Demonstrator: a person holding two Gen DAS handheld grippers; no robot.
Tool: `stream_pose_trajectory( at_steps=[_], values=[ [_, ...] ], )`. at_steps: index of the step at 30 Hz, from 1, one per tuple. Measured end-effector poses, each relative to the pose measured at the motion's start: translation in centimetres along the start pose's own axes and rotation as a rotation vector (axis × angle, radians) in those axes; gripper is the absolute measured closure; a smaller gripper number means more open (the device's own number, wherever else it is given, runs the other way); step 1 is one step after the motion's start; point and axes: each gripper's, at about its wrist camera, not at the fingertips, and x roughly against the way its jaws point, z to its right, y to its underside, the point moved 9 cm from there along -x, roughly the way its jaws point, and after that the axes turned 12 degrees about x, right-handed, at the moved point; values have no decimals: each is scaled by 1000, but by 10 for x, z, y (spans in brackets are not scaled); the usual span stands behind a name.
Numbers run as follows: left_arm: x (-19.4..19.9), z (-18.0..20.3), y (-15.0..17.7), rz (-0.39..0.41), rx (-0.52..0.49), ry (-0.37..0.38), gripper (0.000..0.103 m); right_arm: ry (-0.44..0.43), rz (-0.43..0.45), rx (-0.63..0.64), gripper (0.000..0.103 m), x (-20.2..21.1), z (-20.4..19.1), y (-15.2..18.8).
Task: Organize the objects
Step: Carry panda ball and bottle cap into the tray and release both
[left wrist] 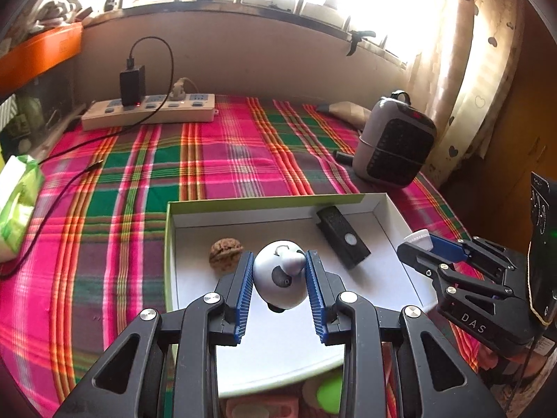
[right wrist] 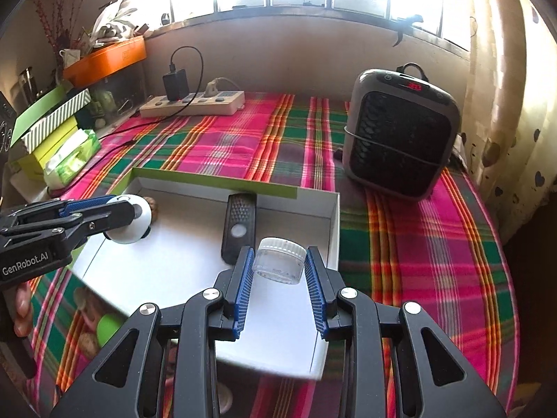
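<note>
A white shallow box (left wrist: 390, 209) with a green rim lies on the plaid cloth; it also shows in the right wrist view (right wrist: 334, 216). Inside lie a walnut (left wrist: 225, 254) and a black remote (left wrist: 343, 240), which also shows in the right wrist view (right wrist: 240, 226). My left gripper (left wrist: 278, 266) is shut on a white round gadget (left wrist: 280, 278) above the box's left part; that gadget also shows in the right wrist view (right wrist: 134, 217). My right gripper (right wrist: 278, 264) is shut on a small clear jar with a white lid (right wrist: 278, 259) above the box's right part; the jar's lid peeks out in the left wrist view (left wrist: 419, 237).
A grey heater (right wrist: 400, 132) stands at the back right of the cloth. A power strip (right wrist: 193, 102) with a charger and cables lies at the back. A green tissue pack (right wrist: 71, 156) and stacked boxes (right wrist: 48, 122) sit at the left. Small items (left wrist: 327, 395) lie under the box's near edge.
</note>
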Motion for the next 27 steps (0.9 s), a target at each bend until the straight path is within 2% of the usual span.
stream_pose_trajectory(
  at_steps=[13, 27],
  values=[
    [-37, 0, -12, -45, -4, -16, 75, -12, -31, 11, 71, -33, 7, -13],
    [-57, -3, -12, -78, -21, -31, 75, -13, -71, 31, 71, -55, 6, -15]
  ],
)
